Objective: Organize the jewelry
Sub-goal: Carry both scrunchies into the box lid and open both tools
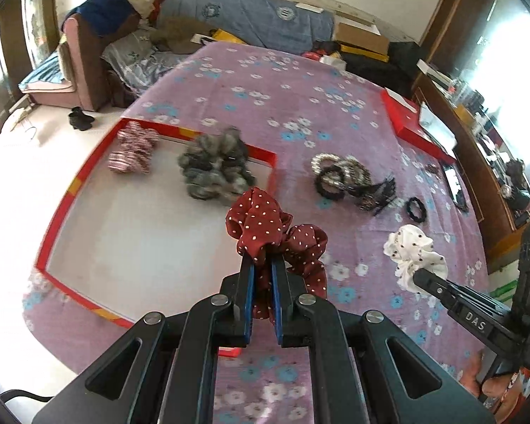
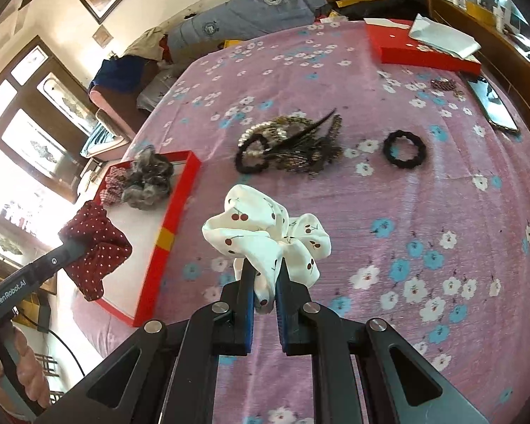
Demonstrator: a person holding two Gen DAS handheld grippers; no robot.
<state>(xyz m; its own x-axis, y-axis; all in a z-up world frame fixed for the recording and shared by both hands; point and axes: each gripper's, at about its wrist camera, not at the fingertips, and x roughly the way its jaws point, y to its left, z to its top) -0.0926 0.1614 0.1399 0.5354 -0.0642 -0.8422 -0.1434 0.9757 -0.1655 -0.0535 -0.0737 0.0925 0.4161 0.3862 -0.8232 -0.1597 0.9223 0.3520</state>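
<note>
Red scrunchie (image 1: 275,233), pinched, tray (image 1: 70,190) beside, bangle pile (image 1: 349,180) beyond

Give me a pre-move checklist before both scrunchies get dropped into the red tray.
1. Left claw grip on dark red dotted scrunchie: ok, pinched.
2. Right claw grip on white cherry scrunchie: ok, pinched.
3. Free space in red tray: ok, the pink striped scrunchie and grey scrunchie sit at its far end.
4. Red scrunchie over tray: cannot tell, it hangs near the rim.
5. White scrunchie over tray: not ok, it is over the bedsheet.
6. Claws apart: ok.
</note>
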